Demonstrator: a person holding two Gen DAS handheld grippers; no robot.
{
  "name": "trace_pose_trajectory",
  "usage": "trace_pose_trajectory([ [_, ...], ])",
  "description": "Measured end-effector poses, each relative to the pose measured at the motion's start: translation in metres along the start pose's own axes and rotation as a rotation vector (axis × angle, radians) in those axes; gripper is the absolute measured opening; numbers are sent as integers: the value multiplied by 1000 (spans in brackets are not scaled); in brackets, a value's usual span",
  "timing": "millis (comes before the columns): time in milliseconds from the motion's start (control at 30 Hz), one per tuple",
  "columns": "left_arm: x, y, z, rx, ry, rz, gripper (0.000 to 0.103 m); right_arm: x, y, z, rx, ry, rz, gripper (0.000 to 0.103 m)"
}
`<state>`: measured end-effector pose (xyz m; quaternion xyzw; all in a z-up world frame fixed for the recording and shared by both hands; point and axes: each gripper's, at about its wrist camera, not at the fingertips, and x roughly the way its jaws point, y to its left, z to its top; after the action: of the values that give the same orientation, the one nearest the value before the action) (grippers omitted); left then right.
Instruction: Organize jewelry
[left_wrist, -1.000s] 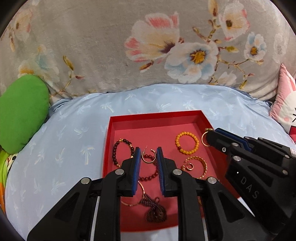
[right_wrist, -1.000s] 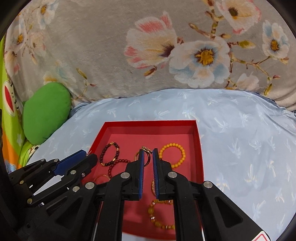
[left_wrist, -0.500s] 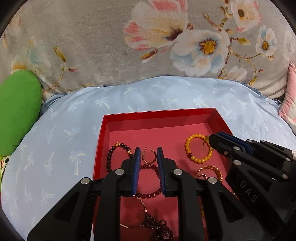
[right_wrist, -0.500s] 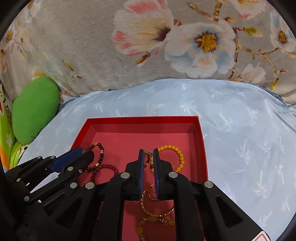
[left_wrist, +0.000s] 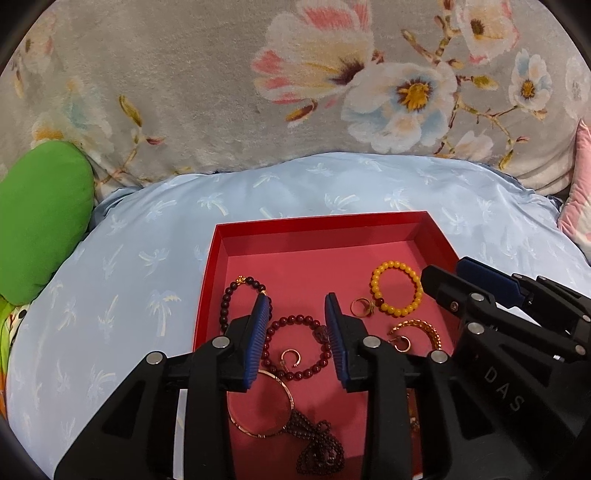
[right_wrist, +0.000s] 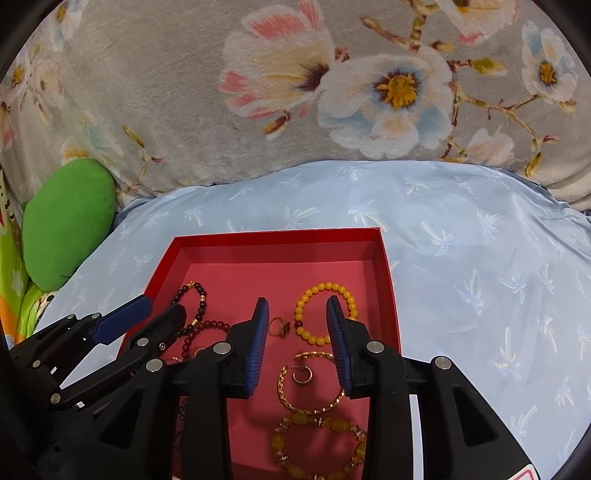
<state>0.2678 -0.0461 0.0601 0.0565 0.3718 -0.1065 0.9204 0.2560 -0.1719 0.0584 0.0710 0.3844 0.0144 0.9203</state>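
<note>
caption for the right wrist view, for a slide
Open right gripper poised over a red tray of bracelets, a gold ring lying between its fingers.

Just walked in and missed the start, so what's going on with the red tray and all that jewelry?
A person is sorting jewelry with a handheld gripper in each hand. Both the left gripper and the right gripper hover open over the red tray, holding nothing. The tray sits on a light blue cushion and holds a yellow bead bracelet, dark red bead bracelets, gold hoops, a small gold ring and a tangled dark chain. All pieces lie in the tray.
</note>
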Motion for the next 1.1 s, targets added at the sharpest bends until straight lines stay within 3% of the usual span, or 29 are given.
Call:
trace_pose_trajectory([
  [200, -26, -6, -7, 8, -16, -1, 30, -24, 0, -10, 8, -15, 0, 33],
  [467, -64, -10, -36, -8, -22, -26, 34, -68, -2, -42, 16, -28, -39, 47],
  [733, -83, -14, -70, -3, -16, -7, 33, -89, 1, -74, 9, -22, -52, 48],
  [1100, -88, -12, -90, -17, 5, -4, 33, -95, 5, -97, 12, -10, -61, 48],
])
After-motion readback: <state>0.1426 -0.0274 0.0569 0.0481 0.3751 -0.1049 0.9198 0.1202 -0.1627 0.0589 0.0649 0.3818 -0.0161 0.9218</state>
